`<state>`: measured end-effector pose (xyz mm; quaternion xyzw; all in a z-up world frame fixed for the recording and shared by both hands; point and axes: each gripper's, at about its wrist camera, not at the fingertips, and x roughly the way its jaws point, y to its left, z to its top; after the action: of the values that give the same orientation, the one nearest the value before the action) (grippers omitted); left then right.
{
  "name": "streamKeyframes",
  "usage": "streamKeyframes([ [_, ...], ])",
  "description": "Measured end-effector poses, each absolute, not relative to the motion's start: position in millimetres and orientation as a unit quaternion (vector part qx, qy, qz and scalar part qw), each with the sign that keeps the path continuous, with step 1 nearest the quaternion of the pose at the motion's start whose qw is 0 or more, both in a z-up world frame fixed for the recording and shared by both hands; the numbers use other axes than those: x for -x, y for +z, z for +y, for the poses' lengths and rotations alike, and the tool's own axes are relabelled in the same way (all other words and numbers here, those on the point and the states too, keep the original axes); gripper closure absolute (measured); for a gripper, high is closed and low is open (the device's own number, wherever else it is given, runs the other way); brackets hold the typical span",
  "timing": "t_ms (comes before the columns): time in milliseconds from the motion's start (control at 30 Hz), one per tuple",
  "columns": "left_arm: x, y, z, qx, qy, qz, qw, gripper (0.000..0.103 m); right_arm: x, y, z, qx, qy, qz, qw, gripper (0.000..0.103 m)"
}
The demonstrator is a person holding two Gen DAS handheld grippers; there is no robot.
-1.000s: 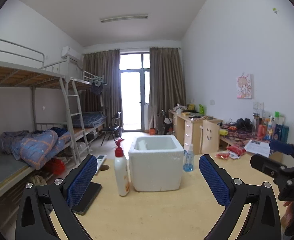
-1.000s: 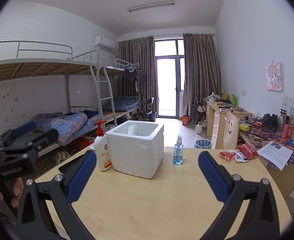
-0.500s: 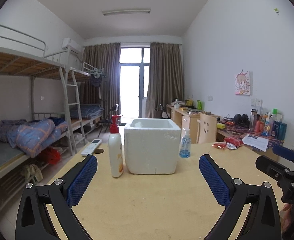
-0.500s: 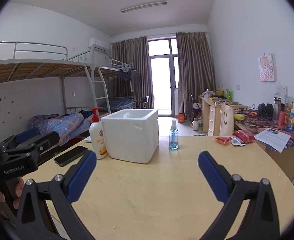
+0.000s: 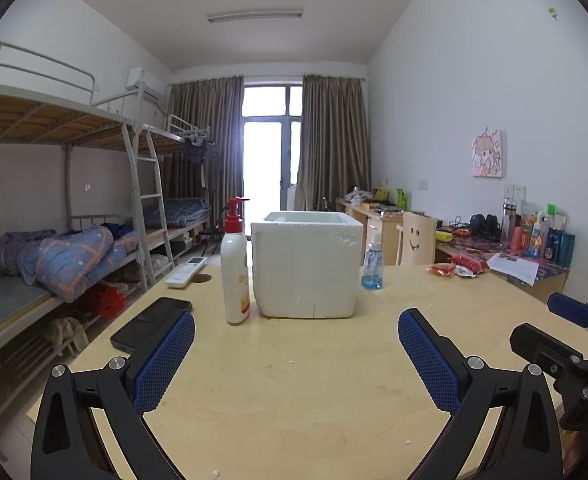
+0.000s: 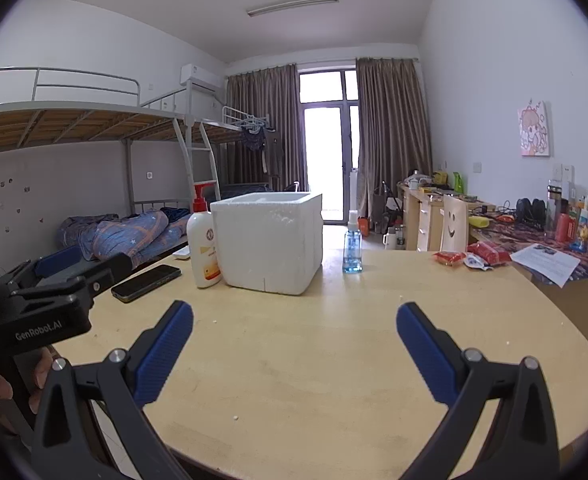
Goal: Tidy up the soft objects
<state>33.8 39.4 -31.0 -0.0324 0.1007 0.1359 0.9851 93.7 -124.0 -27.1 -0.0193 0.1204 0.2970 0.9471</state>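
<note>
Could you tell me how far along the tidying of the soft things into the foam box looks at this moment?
Nothing looks done yet. The left tool and right tool are both open and empty, over bare table. The red snack packets lie at the table's far right, apart from the foam box; its inside is hidden from both views. Picking up and placing appear to be all still left.

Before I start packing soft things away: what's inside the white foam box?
The foam box is open-topped, but both views sit too low: only its rim and a strip of inner wall show. Whatever is lower inside is hidden by its walls. Both grippers are open and empty.
</note>
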Motion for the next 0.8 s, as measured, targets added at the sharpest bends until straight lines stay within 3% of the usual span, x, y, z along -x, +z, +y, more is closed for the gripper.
streamKeyframes([
  [800,0.2,-21.2,23.1,0.021,0.123,0.075,0.989,0.001,-59.0,-16.8,-137.9,0.012,0.295,0.085,0.952,0.0],
])
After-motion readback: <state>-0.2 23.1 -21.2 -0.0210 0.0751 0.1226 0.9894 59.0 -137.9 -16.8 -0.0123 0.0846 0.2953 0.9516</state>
